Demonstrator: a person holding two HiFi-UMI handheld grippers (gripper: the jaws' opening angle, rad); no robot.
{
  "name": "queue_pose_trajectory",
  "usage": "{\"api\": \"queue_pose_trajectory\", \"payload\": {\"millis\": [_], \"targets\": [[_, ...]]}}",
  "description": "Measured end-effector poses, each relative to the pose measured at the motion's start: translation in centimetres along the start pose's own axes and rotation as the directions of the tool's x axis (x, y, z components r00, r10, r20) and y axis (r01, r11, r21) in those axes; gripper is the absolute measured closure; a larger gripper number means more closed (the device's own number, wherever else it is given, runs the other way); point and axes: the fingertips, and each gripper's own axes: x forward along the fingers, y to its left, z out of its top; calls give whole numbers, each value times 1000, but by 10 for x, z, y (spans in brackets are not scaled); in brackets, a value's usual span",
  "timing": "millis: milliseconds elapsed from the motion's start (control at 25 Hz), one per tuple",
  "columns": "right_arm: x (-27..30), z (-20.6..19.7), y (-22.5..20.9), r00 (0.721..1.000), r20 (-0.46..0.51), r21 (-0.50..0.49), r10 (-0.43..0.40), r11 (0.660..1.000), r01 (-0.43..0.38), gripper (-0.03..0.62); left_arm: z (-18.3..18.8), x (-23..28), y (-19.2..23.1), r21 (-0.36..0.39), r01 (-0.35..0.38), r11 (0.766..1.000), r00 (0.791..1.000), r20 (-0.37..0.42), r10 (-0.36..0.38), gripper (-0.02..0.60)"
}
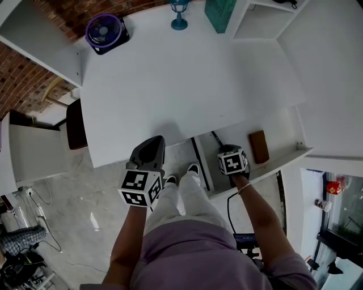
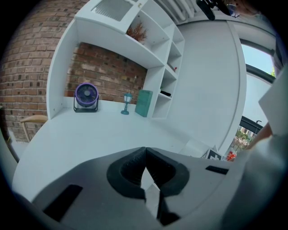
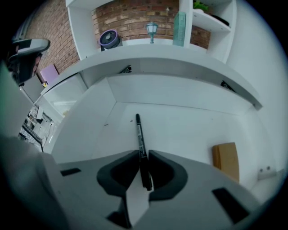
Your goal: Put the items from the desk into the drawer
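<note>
Holding the black pen (image 3: 140, 137) tight in my right gripper (image 3: 143, 157), I have it over the open drawer (image 3: 180, 126). My left gripper (image 2: 145, 155) is closed on nothing. If I let go too high, the pen might bounce or roll away.

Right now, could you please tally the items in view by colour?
Purple: 1, fan
Teal: 2, lantern and box
Black: 1, pen in right gripper
Brown: 1, flat block in drawer
Total: 5
</note>
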Motion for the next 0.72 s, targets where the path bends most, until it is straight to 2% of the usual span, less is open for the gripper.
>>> {"api": "queue_pose_trajectory", "payload": {"millis": [240,400,560,720], "targets": [[-11,8,0,999,44,22,-8,1000,7,507,2,-1,-2,5,15,1000,1000,7,-15,581],[-31,23,-3,993,118,71,-16,997,7,510,6,1,-5,14,38,999,999,13,-39,581],[-56,40,-3,979,204,150,-20,989,-11,511,10,6,-13,30,71,997,997,17,-72,581],[-86,56,-3,956,291,184,-42,983,-13,521,16,12,-25,54,114,992,993,23,-115,581]]}}
